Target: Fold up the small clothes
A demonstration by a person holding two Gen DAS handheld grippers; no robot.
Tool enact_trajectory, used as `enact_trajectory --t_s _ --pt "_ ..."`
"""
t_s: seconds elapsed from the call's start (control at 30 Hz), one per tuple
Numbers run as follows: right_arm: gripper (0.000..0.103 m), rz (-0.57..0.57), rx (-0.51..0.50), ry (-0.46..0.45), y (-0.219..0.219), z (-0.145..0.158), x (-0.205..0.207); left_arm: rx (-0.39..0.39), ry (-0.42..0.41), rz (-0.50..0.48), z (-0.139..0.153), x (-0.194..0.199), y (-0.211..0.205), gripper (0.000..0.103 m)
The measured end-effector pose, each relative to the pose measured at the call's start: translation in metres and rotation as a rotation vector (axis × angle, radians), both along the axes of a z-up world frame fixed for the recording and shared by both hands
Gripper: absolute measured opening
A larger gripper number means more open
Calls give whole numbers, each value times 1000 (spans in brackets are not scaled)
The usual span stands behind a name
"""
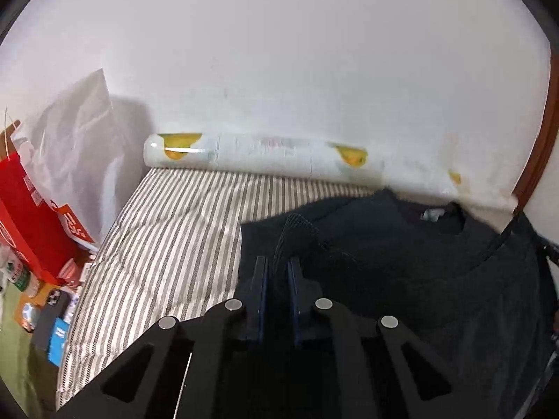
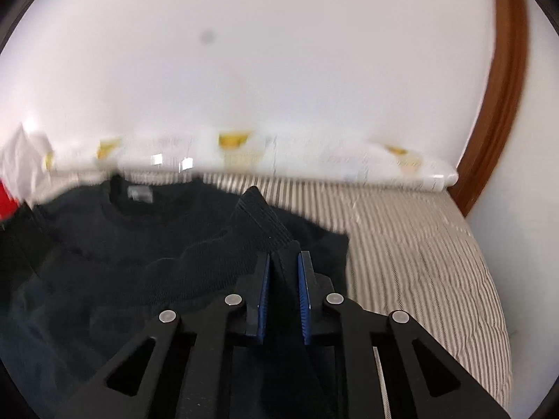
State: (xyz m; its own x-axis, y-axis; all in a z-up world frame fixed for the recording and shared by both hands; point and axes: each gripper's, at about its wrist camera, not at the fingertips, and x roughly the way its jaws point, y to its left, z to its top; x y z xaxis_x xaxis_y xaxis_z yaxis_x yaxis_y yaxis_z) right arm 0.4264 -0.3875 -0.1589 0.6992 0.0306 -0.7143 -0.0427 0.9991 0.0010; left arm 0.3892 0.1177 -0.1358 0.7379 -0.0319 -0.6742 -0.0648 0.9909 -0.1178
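Both jaws pinching black sweater (image 2: 146, 244)

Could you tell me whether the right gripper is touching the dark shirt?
Touching: the right wrist view shows the right gripper pinching a raised fold of the dark shirt.

place: home bedroom; cues: striped mattress (image 1: 167, 244); white wall (image 1: 297, 70); wooden frame (image 2: 503, 104)

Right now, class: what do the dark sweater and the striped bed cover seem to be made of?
Dark sweater: looks like soft matte knit, likely cotton or wool; the ribbed edge rising from the right tool suggests it. Striped bed cover: looks like woven quilted cloth, matte, with puckered stitch lines across grey-and-white stripes. Exact fibres can't be told.
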Motion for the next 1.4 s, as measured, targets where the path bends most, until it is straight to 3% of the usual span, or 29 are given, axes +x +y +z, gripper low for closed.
enact_trajectory --t_s 0.13,0.33,0.6,0.67,0.73,0.77,0.9,1.07,1.4 --pt "14 -49 38 -27 -17 8 11 -29 6 6 -4 15 3 11" --pt "14 -91 5 162 -21 -42 41 -5 104 22 -32 34 -5 11" --pt "16 -88 -10 170 -20 -44 42 4 126 25 -34 39 -6 17" --pt "24 -87 8 174 -21 -45 43 -3 123 14 -31 37 -6 19" --pt "54 -119 10 182 -28 -42 40 -23 116 -2 -25 32 -4 25" --pt "56 -125 17 185 -31 -40 38 -34 115 1 -21 28 -2 28" --pt "56 -102 59 126 -42 -15 5 -49 109 4 -9 6 6 39" --pt "56 -119 27 116 -53 3 -57 -115 115 19 -3 -40 23 41" --pt "56 -169 91 178 -68 -12 -175 -193 141 71 -22 -159 52 49"
